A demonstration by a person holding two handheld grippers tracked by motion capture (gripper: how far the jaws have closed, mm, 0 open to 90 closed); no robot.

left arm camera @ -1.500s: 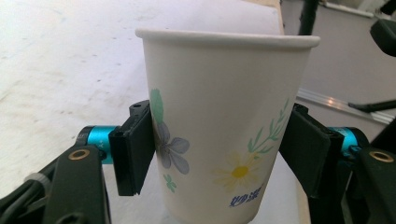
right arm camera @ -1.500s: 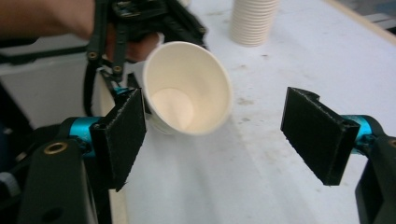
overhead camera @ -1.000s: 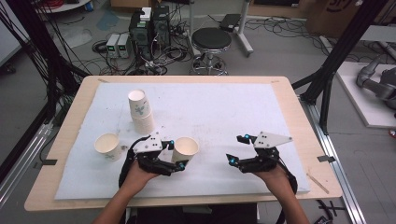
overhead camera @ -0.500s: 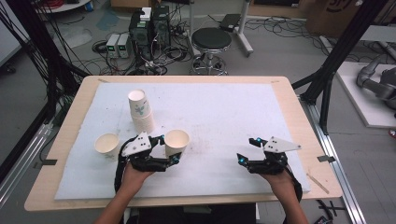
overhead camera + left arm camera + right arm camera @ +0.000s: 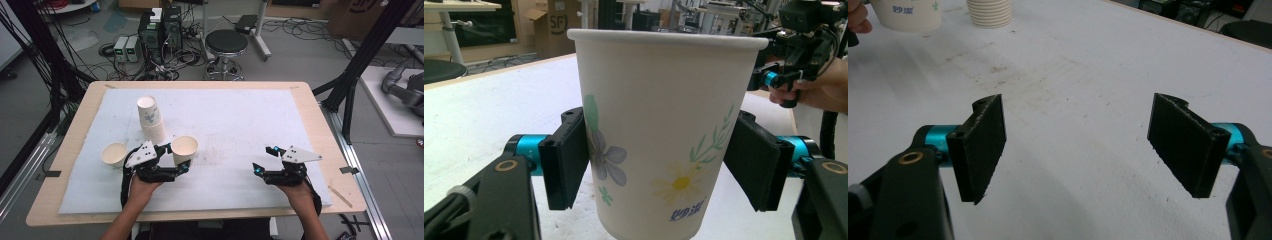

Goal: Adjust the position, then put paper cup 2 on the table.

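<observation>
While our left gripper [image 5: 181,161] clamps the flowered paper cup [image 5: 664,130] upright at seven o'clock on the white mat [image 5: 250,120], our right gripper [image 5: 265,159] waits at four o'clock, jaws apart, having just narrowed around nothing.

"SF" on a cardboard box [image 5: 555,27], blue Chinese characters on paper cup [image 5: 664,135]

1. A robotics lab: black frame struts [image 5: 30,75] flank a padded wooden table [image 5: 305,92];
2. tangled cables [image 5: 180,50], electronics boxes [image 5: 127,47] and a stool [image 5: 226,42] crowd the concrete floor behind.
</observation>
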